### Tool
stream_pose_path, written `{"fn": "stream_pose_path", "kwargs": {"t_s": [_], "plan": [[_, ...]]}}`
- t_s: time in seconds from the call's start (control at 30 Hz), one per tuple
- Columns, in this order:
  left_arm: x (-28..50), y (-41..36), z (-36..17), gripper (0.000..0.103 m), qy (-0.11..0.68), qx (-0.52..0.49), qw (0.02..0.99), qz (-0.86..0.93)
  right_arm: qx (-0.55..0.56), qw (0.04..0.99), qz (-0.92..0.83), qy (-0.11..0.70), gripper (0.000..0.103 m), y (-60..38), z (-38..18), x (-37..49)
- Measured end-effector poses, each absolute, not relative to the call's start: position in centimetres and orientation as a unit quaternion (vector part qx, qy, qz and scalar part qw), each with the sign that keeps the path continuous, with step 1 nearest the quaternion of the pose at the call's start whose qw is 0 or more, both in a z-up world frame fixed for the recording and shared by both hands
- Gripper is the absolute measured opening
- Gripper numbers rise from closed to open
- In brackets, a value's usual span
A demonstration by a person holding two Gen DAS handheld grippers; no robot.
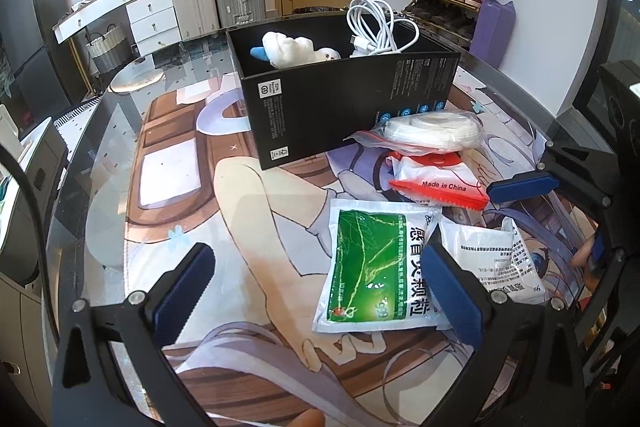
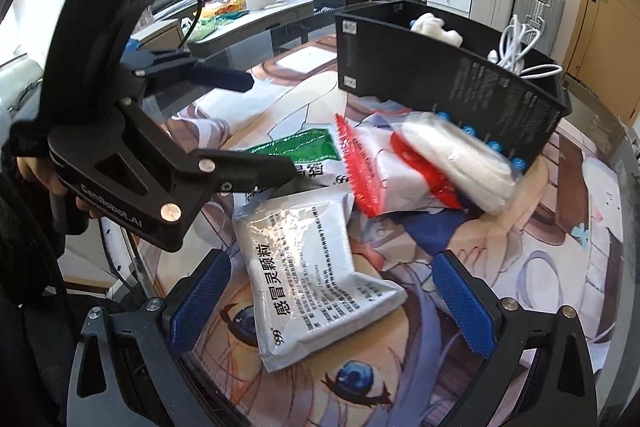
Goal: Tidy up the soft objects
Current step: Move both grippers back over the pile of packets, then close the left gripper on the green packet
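Sachets crowd the tabletop before the black box: the white granule sachet, low centre of the right wrist view, looks light, limp and slippery, best pinched at a sealed edge by the right gripper, its fingers wide open and empty like those of the left gripper.

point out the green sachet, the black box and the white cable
green sachet (image 1: 370,267), left wrist view, middle of its green panel
black box (image 1: 340,107), left wrist view, its near side wall
white cable (image 1: 376,27), left wrist view, the coiled loops above the box
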State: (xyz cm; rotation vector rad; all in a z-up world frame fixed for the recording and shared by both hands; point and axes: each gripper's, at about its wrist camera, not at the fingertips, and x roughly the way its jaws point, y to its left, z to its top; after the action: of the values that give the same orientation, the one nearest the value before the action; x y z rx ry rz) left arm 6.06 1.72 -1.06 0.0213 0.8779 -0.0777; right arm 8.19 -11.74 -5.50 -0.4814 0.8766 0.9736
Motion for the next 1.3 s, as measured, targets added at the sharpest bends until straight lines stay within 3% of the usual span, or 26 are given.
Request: {"fn": "stream_pose_path", "kwargs": {"t_s": [0.87, 1.03, 1.3], "plan": [[6.1, 1.0, -1.5, 0.103, 0.441, 0.011, 0.896, -0.055, -0.214, 0.775, 0.448, 0.391, 0.101, -12.5, -4.6, 8.4], [6.2, 1.2, -1.7, 0.103, 0.446, 0.004, 0.893, -0.056, -0.225, 0.768, 0.452, 0.395, 0.082, -12.4, -4.9, 8.3], [6.1, 1.4, -1.8, 0.103, 0.45, -0.006, 0.891, -0.056, -0.233, 0.761, 0.463, 0.39, 0.078, -12.6, -4.8, 7.9]]}}
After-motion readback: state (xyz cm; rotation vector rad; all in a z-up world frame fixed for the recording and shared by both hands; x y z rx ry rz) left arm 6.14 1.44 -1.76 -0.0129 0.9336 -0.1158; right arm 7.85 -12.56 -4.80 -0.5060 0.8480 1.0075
